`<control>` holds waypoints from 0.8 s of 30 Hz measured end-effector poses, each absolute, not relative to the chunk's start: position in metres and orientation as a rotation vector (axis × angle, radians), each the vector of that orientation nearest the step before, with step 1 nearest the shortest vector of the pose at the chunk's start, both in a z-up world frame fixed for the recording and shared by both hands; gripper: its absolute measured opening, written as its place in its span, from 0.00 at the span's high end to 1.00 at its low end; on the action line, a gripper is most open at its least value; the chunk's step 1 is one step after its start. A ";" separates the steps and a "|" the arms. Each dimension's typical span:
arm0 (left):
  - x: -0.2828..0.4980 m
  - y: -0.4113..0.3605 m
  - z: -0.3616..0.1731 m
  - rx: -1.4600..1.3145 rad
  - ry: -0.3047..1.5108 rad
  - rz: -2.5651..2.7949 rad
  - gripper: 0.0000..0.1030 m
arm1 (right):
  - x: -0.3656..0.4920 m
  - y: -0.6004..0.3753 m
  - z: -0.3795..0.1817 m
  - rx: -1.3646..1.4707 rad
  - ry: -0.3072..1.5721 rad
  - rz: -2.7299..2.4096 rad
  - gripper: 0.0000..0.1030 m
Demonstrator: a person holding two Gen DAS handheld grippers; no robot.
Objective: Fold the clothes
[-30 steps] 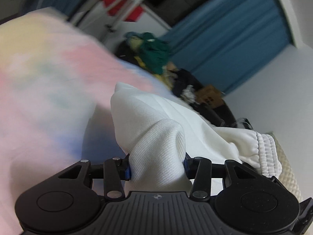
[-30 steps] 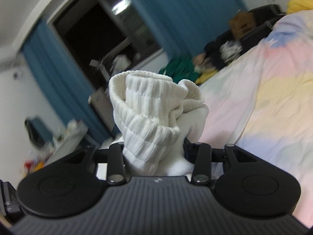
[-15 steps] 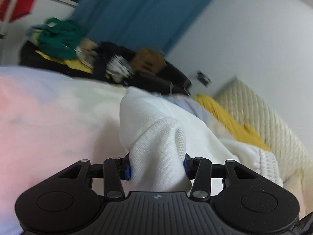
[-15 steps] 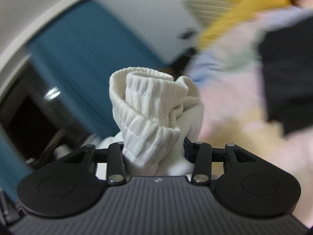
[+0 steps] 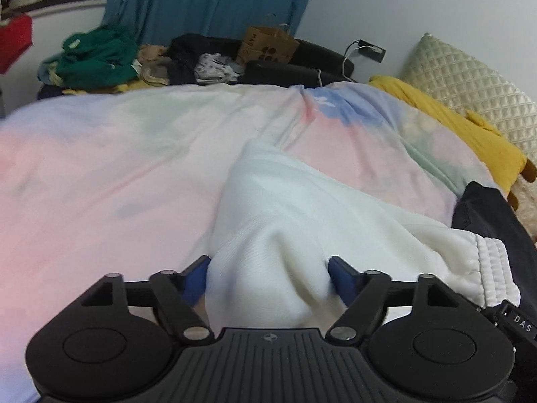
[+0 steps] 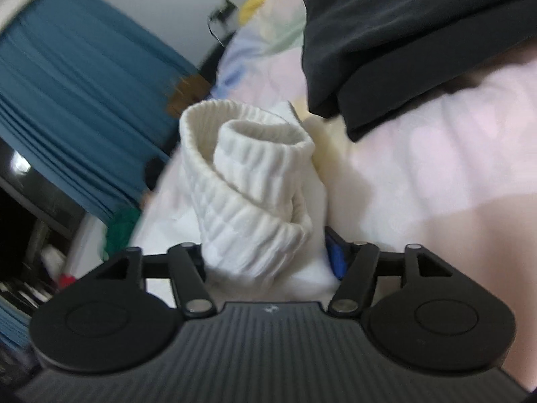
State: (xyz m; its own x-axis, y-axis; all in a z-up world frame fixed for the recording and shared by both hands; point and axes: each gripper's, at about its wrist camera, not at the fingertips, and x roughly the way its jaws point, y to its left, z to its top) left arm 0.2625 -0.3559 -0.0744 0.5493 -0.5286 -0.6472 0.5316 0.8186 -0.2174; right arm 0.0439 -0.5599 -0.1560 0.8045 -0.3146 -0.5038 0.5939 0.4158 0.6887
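A white knitted garment (image 5: 285, 208) lies on the pastel bed cover (image 5: 100, 184). Its bunched end sits between the blue pads (image 5: 198, 278) of my left gripper (image 5: 270, 268), whose jaws are opening and splayed wide; the cloth slumps loosely there. The garment's ribbed band (image 5: 493, 268) shows at the right. In the right wrist view the rolled ribbed cuff (image 6: 248, 184) stands between the jaws of my right gripper (image 6: 265, 252), which are also opening. One blue pad (image 6: 335, 258) shows beside the cloth; the other is hidden behind the cuff.
A black garment (image 6: 402, 33) lies on the bed cover (image 6: 436, 154) just beyond the cuff, also seen at the right edge (image 5: 486, 215). A yellow cloth (image 5: 436, 117) and a quilted pillow (image 5: 470, 77) lie at the bed's head. A clothes pile (image 5: 97, 57) and paper bag (image 5: 268, 47) sit behind.
Both grippers swung round and came down to the bed with the white garment. Their jaws, shut tight on the cloth before, now stand spread, and the fabric has slackened between them.
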 end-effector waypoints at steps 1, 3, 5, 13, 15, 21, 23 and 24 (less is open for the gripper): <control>0.251 -0.347 -0.062 0.015 0.755 -0.625 0.20 | 0.037 -0.556 -0.149 0.972 0.332 -0.597 0.34; 0.234 -0.332 -0.042 0.034 0.737 -0.617 0.16 | 0.024 -0.547 -0.135 0.943 0.353 -0.625 0.28; 0.215 -0.316 -0.017 0.037 0.714 -0.619 0.16 | 0.013 -0.536 -0.117 0.886 0.365 -0.659 0.27; 0.122 -0.253 0.078 0.112 0.572 -0.604 0.01 | -0.036 -0.478 -0.030 0.609 0.339 -0.573 0.26; 0.095 -0.236 0.099 0.134 0.542 -0.602 0.01 | -0.048 -0.458 -0.006 0.546 0.318 -0.524 0.21; 0.013 -0.192 0.135 0.199 0.438 -0.601 0.00 | -0.082 -0.402 0.046 0.404 0.278 -0.450 0.00; -0.016 -0.184 0.138 0.256 0.376 -0.575 0.00 | -0.092 -0.384 0.054 0.358 0.261 -0.431 0.00; -0.028 -0.180 0.138 0.275 0.350 -0.564 0.00 | -0.096 -0.377 0.056 0.343 0.261 -0.426 0.00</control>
State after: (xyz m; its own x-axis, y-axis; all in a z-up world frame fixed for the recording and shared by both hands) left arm -0.0282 -0.1796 0.1380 0.7889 -0.4708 -0.3949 0.5630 0.8114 0.1574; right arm -0.0963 -0.3770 0.0565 0.8792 -0.3567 -0.3158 0.4434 0.8552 0.2685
